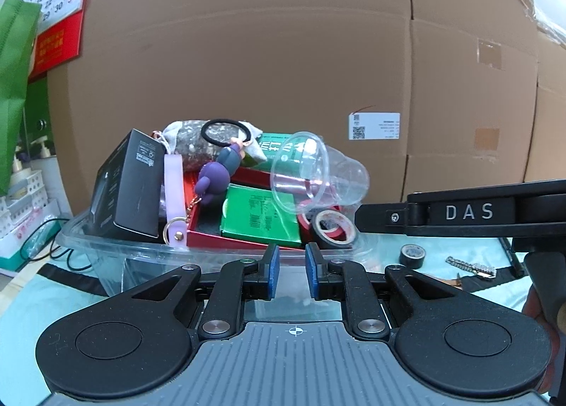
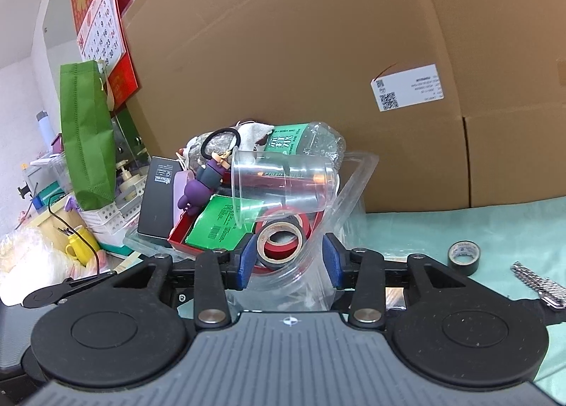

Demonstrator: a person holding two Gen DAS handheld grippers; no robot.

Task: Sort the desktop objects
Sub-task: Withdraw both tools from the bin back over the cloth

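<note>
A clear plastic bin (image 1: 106,247) holds a black box (image 1: 123,186), a purple figure keychain (image 1: 215,172), a green box (image 1: 260,218), a clear cup (image 1: 318,172) lying on its side and tape rolls (image 1: 332,229). My left gripper (image 1: 292,271) is open and empty just in front of the bin's near wall. My right gripper (image 2: 289,257) is open at the bin's corner (image 2: 353,186), with the tape rolls (image 2: 281,243) showing between its fingers. A small black tape roll (image 2: 464,255) and a metal watch band (image 2: 537,282) lie on the mat to the right.
A large cardboard box (image 1: 283,52) stands right behind the bin. A green bag (image 2: 86,137), white baskets (image 1: 24,201), a yellow mug (image 2: 79,247) and a black cable clutter the left side. A teal mat (image 2: 460,229) covers the desk.
</note>
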